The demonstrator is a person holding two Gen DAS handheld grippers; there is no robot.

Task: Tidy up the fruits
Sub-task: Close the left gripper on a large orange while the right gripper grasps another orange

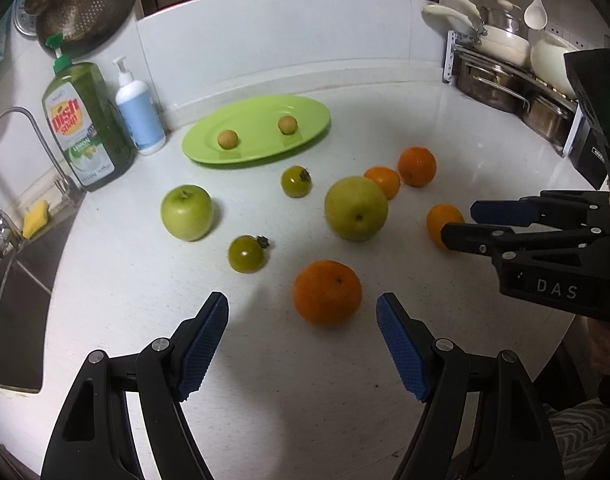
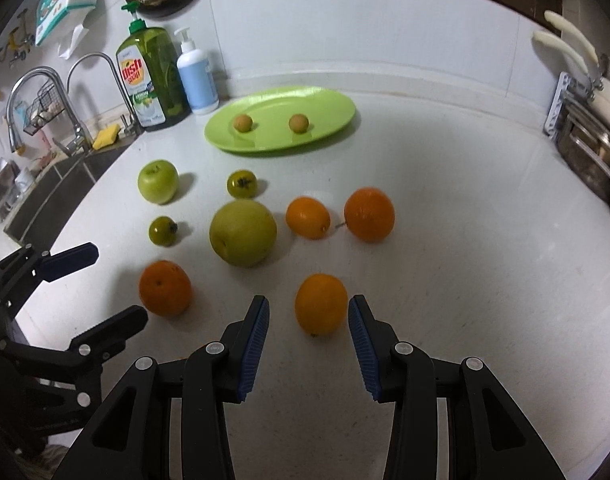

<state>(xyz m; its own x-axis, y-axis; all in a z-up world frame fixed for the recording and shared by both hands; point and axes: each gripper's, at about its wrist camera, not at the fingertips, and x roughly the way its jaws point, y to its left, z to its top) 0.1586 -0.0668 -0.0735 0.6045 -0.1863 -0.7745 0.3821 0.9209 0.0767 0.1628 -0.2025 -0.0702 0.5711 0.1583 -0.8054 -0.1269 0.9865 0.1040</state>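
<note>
White kitchen surface [image 2: 445,240] spreads under my grippers. My right gripper [image 2: 309,316] stands open astride an orange [image 2: 321,304], pads clear. My left gripper [image 1: 302,316] gapes empty, another orange [image 1: 327,292] just ahead between its fingertips.

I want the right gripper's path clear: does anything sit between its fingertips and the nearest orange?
No. In the right wrist view, only bare white counter separates the open right gripper from the orange just ahead of its fingertips.

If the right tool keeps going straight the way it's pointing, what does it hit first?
Most likely the nearest orange, lying just ahead between the right tool's open fingers, untouched so far; depth is hard to judge.
</note>
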